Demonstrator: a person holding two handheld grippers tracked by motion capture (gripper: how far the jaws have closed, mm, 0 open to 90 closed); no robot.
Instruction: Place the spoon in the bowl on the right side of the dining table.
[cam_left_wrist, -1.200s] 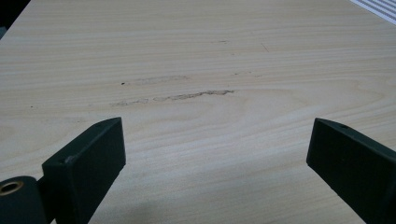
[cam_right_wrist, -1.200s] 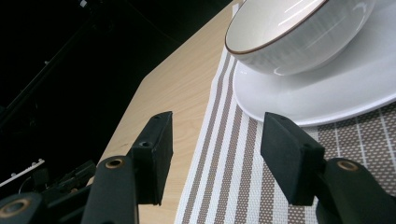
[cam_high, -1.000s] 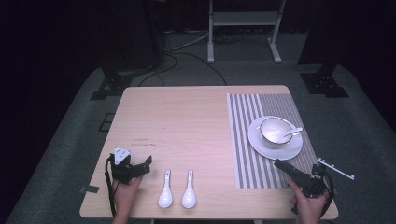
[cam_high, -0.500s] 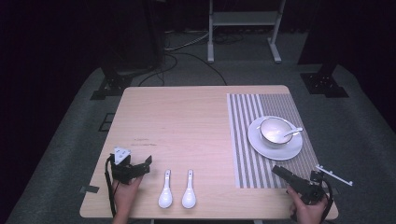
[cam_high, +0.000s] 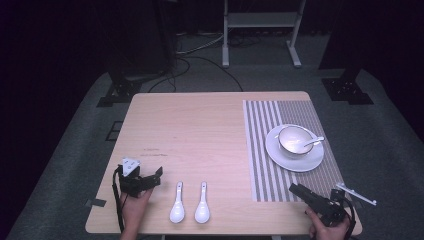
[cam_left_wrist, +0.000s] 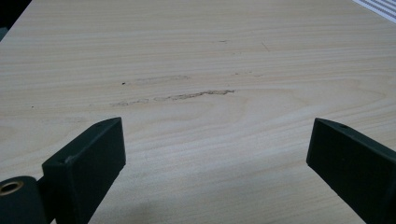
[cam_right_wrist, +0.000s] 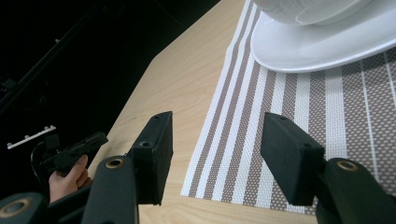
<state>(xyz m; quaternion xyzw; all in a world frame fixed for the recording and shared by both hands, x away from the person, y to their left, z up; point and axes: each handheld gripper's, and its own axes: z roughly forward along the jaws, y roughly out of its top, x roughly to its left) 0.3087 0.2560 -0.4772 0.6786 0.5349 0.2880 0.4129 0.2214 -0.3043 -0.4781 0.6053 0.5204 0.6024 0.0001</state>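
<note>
— Where are the claws?

— Left gripper (cam_high: 156, 174) sits low at the near left of the table (cam_high: 200, 130), jaws wide apart over bare wood. Right gripper (cam_high: 296, 189) rests at the striped mat's (cam_high: 260, 150) near edge, jaws apart too, holding nothing.

— And the dishes?

— Bowl (cam_high: 294, 141) on its plate (cam_high: 295, 162) on the mat; two white spoons (cam_high: 189, 202) lie side by side near the front edge.

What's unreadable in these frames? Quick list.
- Bowl contents, high view: too small and glary; a spoon leans on its rim.
- Bowl, right gripper view: top cut off by the frame edge.
- Right hand-held gripper, high view: jaws too dark and small to judge; the right gripper view shows them apart.
- Two white spoons: any bowl markings too small.
- Table scuffs, left gripper view: faint, cause unclear.
</note>
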